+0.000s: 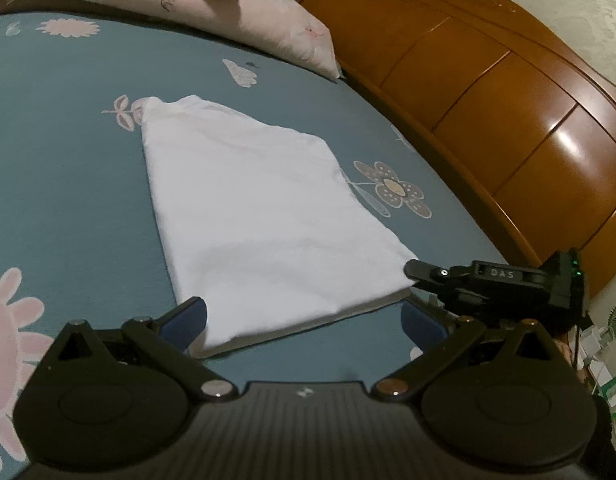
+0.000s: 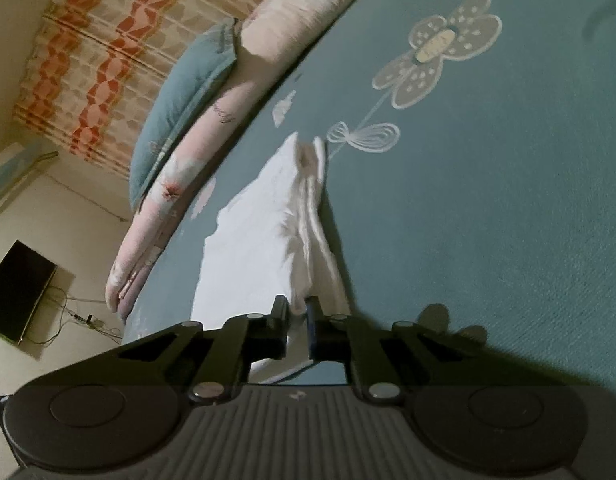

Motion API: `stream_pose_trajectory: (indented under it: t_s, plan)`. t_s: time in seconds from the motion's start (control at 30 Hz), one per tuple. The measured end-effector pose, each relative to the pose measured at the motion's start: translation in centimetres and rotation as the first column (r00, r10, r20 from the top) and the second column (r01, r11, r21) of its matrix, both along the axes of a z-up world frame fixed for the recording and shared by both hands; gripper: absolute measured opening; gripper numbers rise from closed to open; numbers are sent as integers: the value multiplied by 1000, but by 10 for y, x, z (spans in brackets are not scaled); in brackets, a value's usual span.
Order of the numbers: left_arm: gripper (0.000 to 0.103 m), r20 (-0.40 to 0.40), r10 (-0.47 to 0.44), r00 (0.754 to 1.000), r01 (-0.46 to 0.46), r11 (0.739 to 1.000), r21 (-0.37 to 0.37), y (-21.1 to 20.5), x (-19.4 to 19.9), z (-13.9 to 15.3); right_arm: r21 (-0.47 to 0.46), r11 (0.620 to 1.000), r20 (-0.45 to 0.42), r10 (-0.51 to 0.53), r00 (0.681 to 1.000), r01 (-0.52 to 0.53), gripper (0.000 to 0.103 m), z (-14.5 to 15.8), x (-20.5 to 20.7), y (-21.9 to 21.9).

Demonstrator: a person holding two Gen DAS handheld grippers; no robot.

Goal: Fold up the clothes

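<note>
Folding looks well advanced, judging by how the white garment [image 1: 243,216] lies: it is already a long, narrow, layered panel on the blue floral bedsheet [image 1: 67,152], with no sleeves sticking out. What seems left is at least one fold along its length, bringing the near end toward the far one, and a final smoothing.

In the left wrist view the garment fills the centre of the frame, running from the lower middle up toward the upper left, where its far end narrows and bunches slightly. Its top surface is smooth with only faint creases, and a greyish underlayer peeks out along the near edge. From the right wrist view the same cloth [image 2: 259,240] shows its stacked edges as several soft ridges up the middle of the frame.

The right gripper [image 2: 296,320] is clamped on the near corner of the garment, white fabric pinched between its almost-closed jaws; in the left wrist view it [image 1: 412,270] meets that corner at the lower right. The left gripper [image 1: 303,320] stands wide open at the bottom of its frame, its blue pads [image 1: 187,320] on either side of the near edge, gripping nothing.

A pink floral quilt [image 1: 267,28] lies along the top of the frame, well apart from the garment, and a wooden headboard [image 1: 488,92] fills the right.
</note>
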State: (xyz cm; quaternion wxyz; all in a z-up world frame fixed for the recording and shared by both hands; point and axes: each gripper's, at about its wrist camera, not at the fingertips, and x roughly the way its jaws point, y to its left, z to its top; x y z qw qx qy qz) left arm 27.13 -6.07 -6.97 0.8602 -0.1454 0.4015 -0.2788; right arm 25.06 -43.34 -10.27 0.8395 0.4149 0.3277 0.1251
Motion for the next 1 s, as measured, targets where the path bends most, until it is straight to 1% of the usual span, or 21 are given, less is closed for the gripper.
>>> stream_pose_trajectory:
  t_s: [0.23, 0.27, 0.33, 0.4, 0.43, 0.53, 0.63, 0.7, 0.83, 0.9, 1.0]
  plan:
    - [102, 0, 22, 1000, -22, 1000, 7, 4, 1, 3, -36, 999, -30, -2, 1000, 1, 9, -2, -6, 1]
    - [102, -1, 24, 1000, -24, 1000, 8, 4, 2, 3, -57, 998, -29, -4, 1000, 2, 10, 0, -7, 2]
    - [102, -8, 32, 999, -32, 999, 14, 5, 2, 2, -102, 995, -22, -18, 1000, 16, 14, 6, -9, 4]
    - [102, -18, 42, 999, -42, 999, 22, 7, 3, 1, -145, 988, -12, -54, 998, 52, 16, 12, -11, 4]
    - [102, -23, 49, 999, -48, 999, 23, 7, 4, 0, -173, 982, -8, -81, 997, 79, 20, 15, -12, 3]
    - [102, -32, 57, 998, -56, 998, 17, 9, 6, -1, -238, 957, 28, -165, 986, 167, 23, 24, -16, 0]
    - [102, -39, 63, 997, -62, 998, 29, 9, 7, -4, -246, 955, 38, -162, 986, 167, 25, 25, -12, 2]
    - [102, -48, 69, 996, -67, 997, 46, 8, 9, -6, -255, 954, 35, -155, 987, 159, 29, 24, -7, 6]
    - [102, -47, 55, 997, -52, 996, 70, 5, 7, -6, -263, 951, 30, -162, 986, 164, 42, 25, 4, 14]
    - [102, -51, 59, 997, -55, 996, 76, 5, 6, -5, -262, 950, 32, -167, 985, 170, 47, 27, 8, 17]
    - [102, -47, 53, 998, -49, 996, 72, 5, 6, -4, -252, 947, 40, -193, 980, 197, 52, 27, 9, 18]
